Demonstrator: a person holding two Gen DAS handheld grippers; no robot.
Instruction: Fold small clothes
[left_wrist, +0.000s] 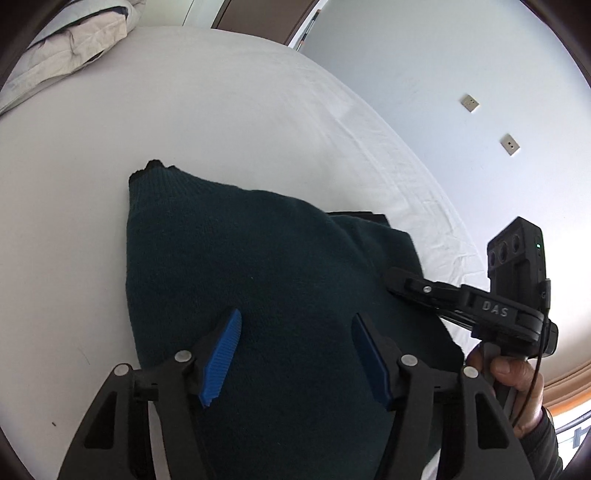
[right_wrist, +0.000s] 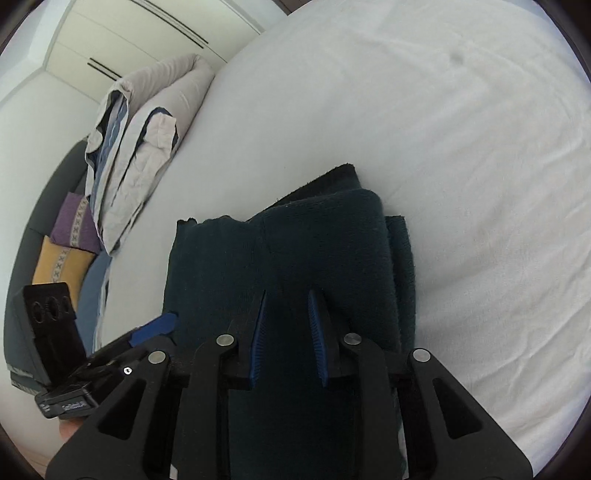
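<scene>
A dark teal knitted garment lies folded in layers on the white bed sheet. My left gripper hovers over its near part, blue pads wide apart, holding nothing. In the right wrist view the same garment shows a thick fold at its right side. My right gripper is above it with a narrow gap between the blue pads and nothing between them. The right gripper also shows in the left wrist view, at the garment's right edge. The left gripper's blue pad shows at the garment's left.
A rumpled beige and blue duvet lies at the far left of the bed. Purple and yellow cushions sit on a grey couch beside it. A white wall with two sockets stands beyond the bed's right edge.
</scene>
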